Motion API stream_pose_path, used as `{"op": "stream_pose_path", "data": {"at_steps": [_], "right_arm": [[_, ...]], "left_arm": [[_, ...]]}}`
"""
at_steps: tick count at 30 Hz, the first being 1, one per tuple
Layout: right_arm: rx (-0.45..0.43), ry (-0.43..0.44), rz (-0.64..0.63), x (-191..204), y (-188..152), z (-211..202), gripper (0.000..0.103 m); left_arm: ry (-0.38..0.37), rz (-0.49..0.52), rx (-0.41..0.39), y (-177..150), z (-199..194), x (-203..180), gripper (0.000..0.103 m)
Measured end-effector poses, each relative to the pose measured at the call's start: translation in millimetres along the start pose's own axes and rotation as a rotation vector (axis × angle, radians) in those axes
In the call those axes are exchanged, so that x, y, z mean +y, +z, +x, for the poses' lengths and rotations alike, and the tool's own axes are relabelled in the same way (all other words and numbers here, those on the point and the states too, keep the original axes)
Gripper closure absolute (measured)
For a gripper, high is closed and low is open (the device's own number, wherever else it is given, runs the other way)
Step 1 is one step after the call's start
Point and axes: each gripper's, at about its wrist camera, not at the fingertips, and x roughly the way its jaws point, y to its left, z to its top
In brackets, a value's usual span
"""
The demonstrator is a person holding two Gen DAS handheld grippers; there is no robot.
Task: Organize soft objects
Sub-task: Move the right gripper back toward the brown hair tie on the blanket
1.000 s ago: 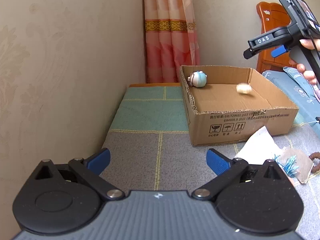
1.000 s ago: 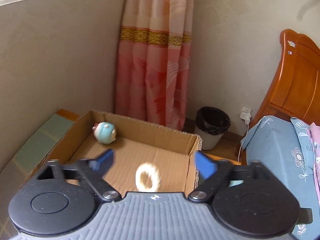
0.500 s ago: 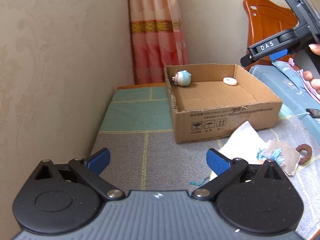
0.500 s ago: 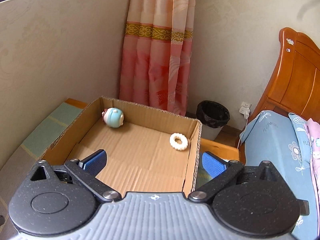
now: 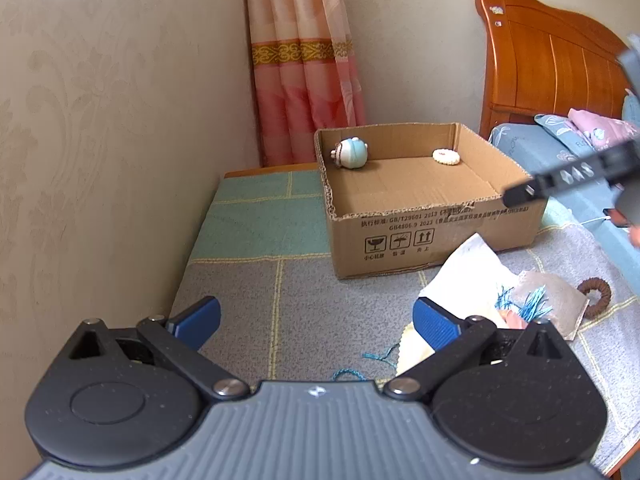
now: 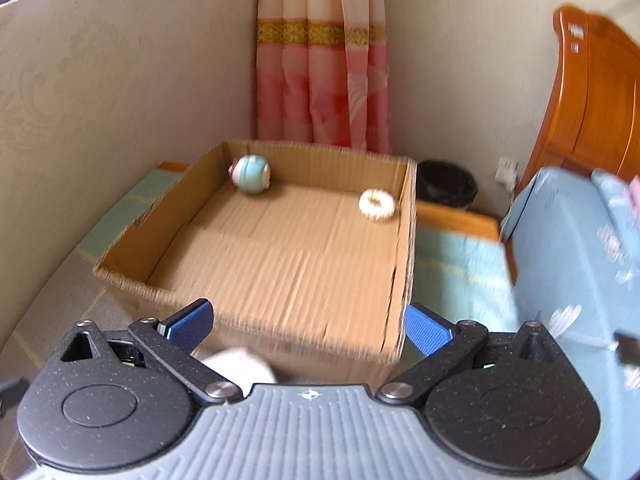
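An open cardboard box (image 5: 432,232) (image 6: 256,312) stands on a patchwork mat. Inside lie a round blue-and-white plush toy (image 5: 350,153) (image 6: 251,173) at the far left corner and a white fluffy ring (image 5: 446,156) (image 6: 377,205) at the far right. In front of the box, right of centre, lie a white cloth (image 5: 470,276), a grey pouch with blue tassels (image 5: 548,300) and a brown hair ring (image 5: 596,297). My left gripper (image 5: 316,320) is open and empty, low over the mat. My right gripper (image 6: 307,326) is open and empty above the box's near wall; it also shows as a blurred black bar (image 5: 568,178).
A wall runs close along the left. A pink curtain (image 5: 304,64) hangs behind the box. A wooden headboard (image 5: 548,76) and a bed with blue bedding (image 6: 580,248) lie to the right. A black bin (image 6: 446,188) stands past the box.
The white ring fell from my right gripper and came to rest at the box's far right corner. The right gripper pulled back and dropped lower. My left gripper backed away from the box.
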Motion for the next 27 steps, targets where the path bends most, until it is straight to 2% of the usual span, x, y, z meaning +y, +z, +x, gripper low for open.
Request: {"op": "stream_pose_path", "data": {"at_steps": [6,13,22,27], "right_arm": [[0.037,0.080,0.062,-8.2,-46.7,-11.5,0.000],[0.073,0.112,0.110,-12.3,-94.6,-21.9,0.000],[0.097,0.069,0.152,-27.2,-126.0,-29.2,0.000],[0.072,-0.013,0.112,-28.8,-132.5,-39.0,0.000]], "left_arm": [[-0.012,0.003,0.012,-2.7,3.1,-2.2,0.001],[-0.024,0.025,0.025,-3.9,5.7,-11.6,0.001],[-0.039,0.053,0.043,-5.9,8.1,-23.4,0.001],[-0.086,0.077,0.055,-6.1,11.9,-33.7,0.001]]}}
